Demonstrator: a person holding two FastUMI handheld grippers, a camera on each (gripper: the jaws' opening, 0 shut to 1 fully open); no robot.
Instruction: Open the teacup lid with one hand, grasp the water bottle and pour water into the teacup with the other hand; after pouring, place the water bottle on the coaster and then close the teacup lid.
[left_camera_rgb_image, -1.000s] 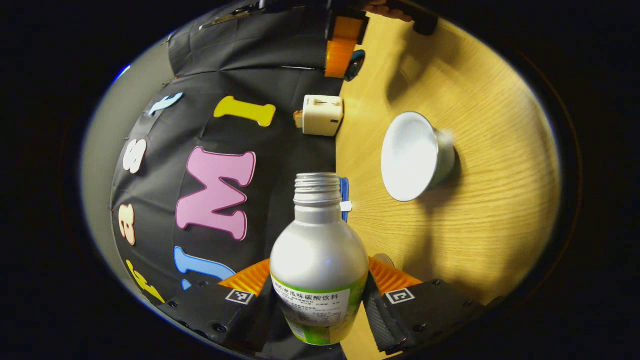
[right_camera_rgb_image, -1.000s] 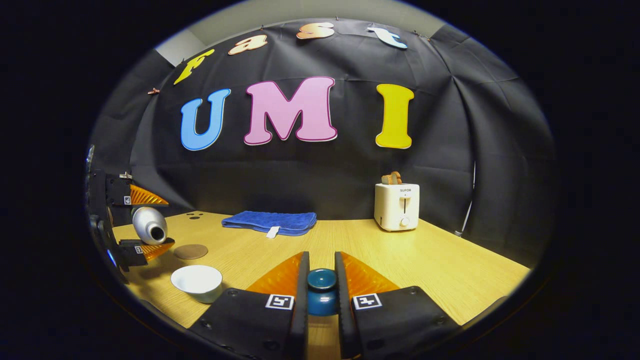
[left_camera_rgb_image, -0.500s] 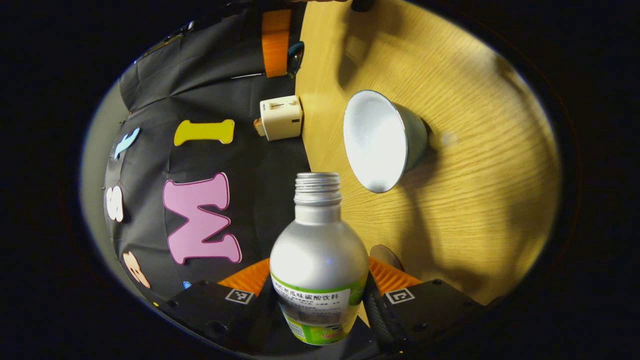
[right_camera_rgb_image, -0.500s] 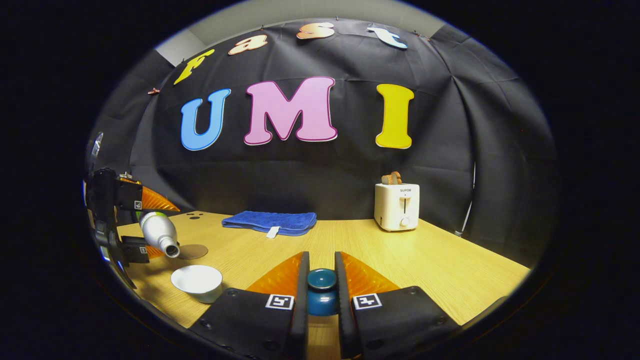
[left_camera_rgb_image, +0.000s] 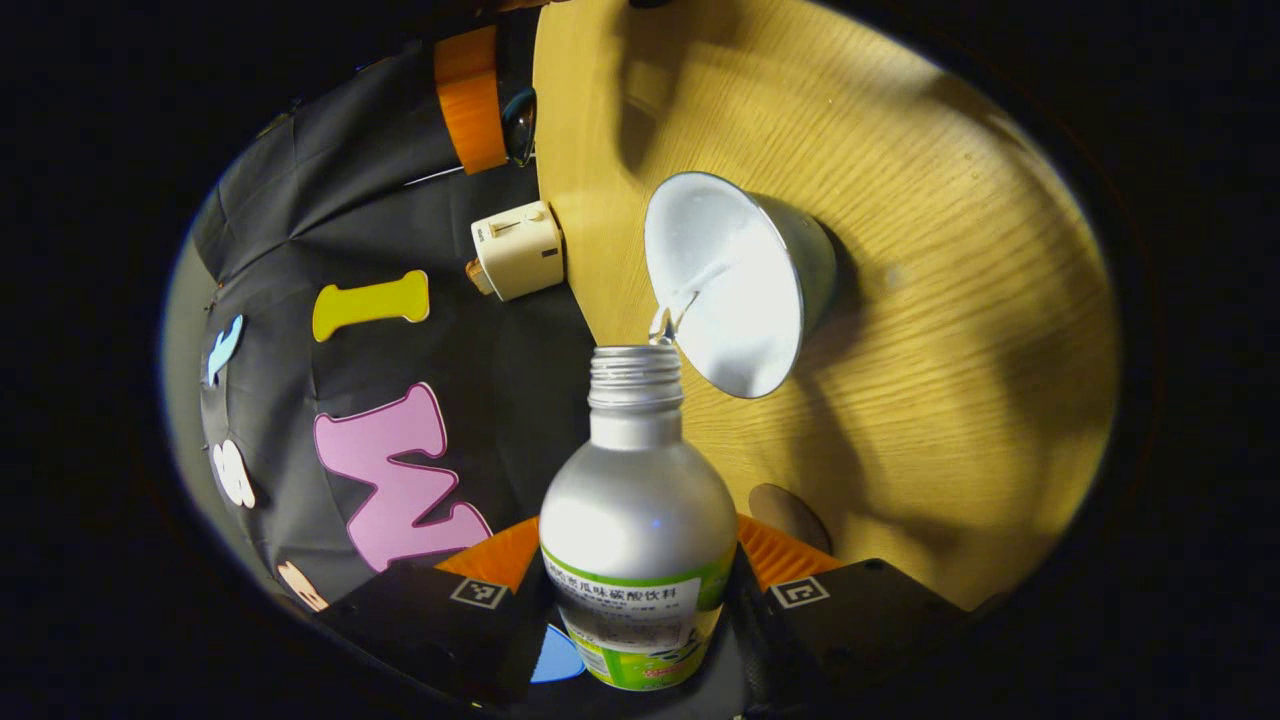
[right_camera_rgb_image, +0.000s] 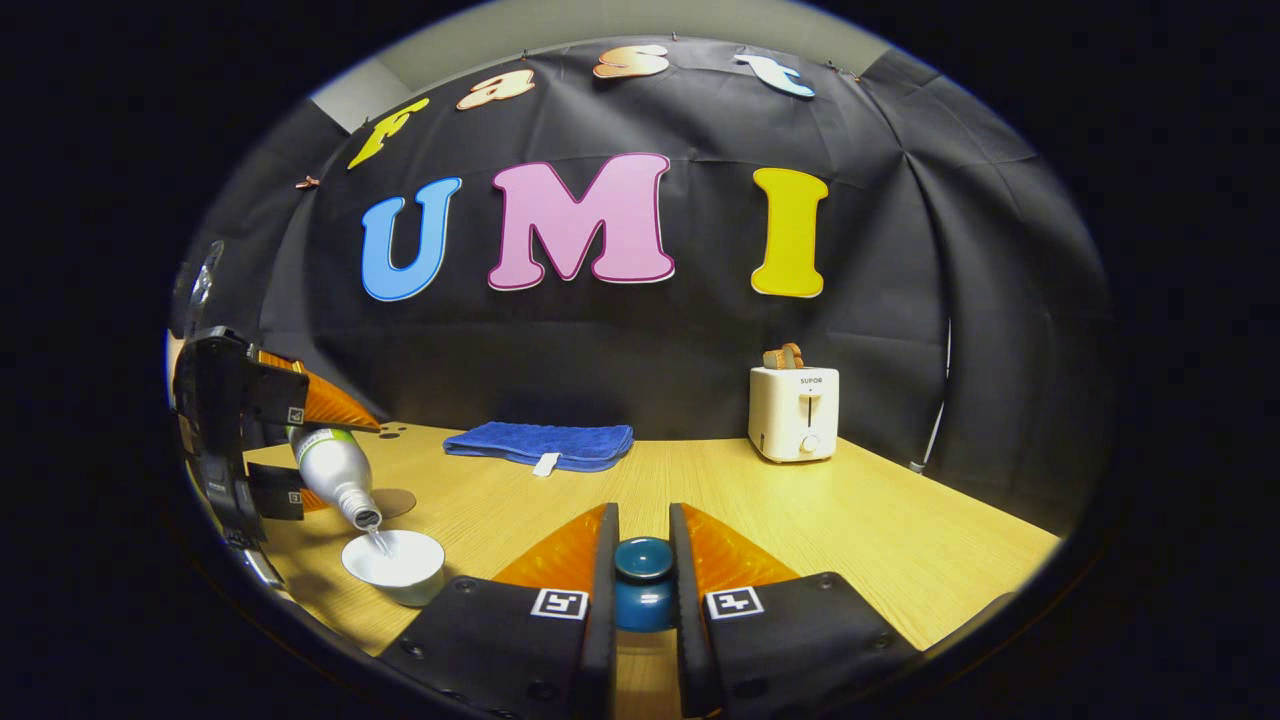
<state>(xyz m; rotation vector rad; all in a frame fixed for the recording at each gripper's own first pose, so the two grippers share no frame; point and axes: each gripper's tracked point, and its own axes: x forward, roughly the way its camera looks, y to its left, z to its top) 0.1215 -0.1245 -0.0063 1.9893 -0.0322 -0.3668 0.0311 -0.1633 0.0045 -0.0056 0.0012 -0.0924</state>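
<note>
Clamping the water bottle (left_camera_rgb_image: 637, 540) between its orange fingers (left_camera_rgb_image: 775, 552), the left gripper (left_camera_rgb_image: 637, 575) was recorded at the bottom centre of the left gripper view, both fingers pressed to the bottle's sides. The bottle was held uncapped and tilted, its threaded mouth just beside the rim of the teacup (left_camera_rgb_image: 735, 280). A thin stream of water (left_camera_rgb_image: 672, 312) was seen passing from mouth to cup. The coaster (left_camera_rgb_image: 790, 515) was noted low in the frame, just past the right finger, on the wooden table (left_camera_rgb_image: 950, 300).

In the right gripper view, the right gripper (right_camera_rgb_image: 643, 575) was logged at the bottom centre, fingers drawn close on the knob of the blue teacup lid (right_camera_rgb_image: 643, 580). The left gripper (right_camera_rgb_image: 250, 440), bottle (right_camera_rgb_image: 335, 470) and white teacup (right_camera_rgb_image: 395, 565) were catalogued at the lower left, bottle angled mouth-down over the cup, coaster (right_camera_rgb_image: 395, 503) just behind. A folded blue cloth (right_camera_rgb_image: 540, 443) lay at mid-frame against the wall; a cream toaster (right_camera_rgb_image: 795, 412) stood right of centre.
</note>
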